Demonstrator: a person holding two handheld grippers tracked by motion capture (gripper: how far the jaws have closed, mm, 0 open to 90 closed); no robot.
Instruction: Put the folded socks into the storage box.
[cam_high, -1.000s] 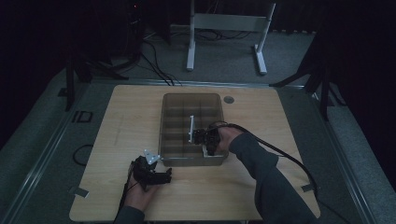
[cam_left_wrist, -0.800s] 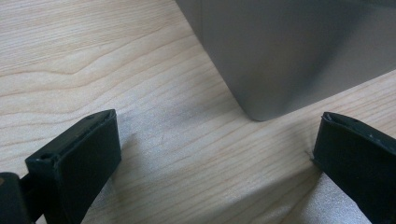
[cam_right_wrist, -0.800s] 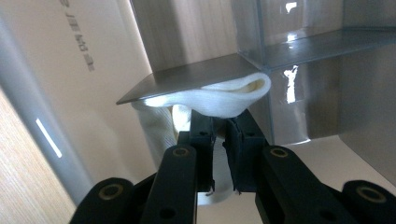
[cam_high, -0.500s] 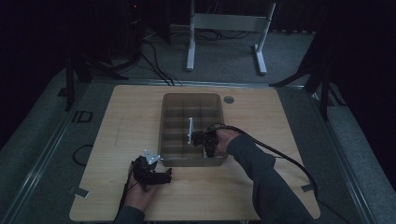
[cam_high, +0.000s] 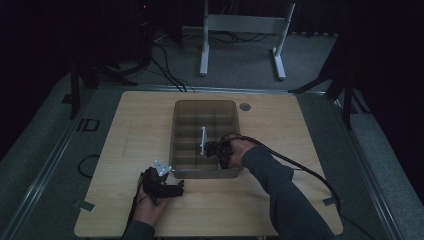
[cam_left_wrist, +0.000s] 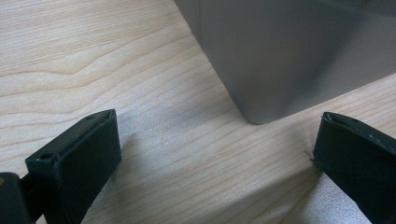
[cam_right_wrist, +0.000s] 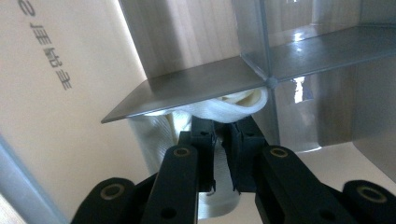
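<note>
A grey translucent divided bin (cam_high: 180, 125) sits in the middle of the wooden table (cam_high: 135, 130). My right gripper (cam_high: 216, 148) reaches into a near compartment and is shut on a white fabric piece (cam_right_wrist: 233, 108), which bunches up under a divider wall (cam_right_wrist: 196, 86). A pale card with printed characters (cam_right_wrist: 51, 93) stands upright just to the left of it, seen as a white sliver (cam_high: 203, 140) from above. My left gripper (cam_high: 167, 189) lies on the table by the bin's near left corner (cam_left_wrist: 261, 70), jaws wide open with nothing between them.
The right gripper's cable (cam_high: 300, 170) trails across the table to the right edge. A round grommet (cam_high: 244, 106) sits behind the bin. A white metal stand (cam_high: 240, 25) and cables are on the floor beyond the table.
</note>
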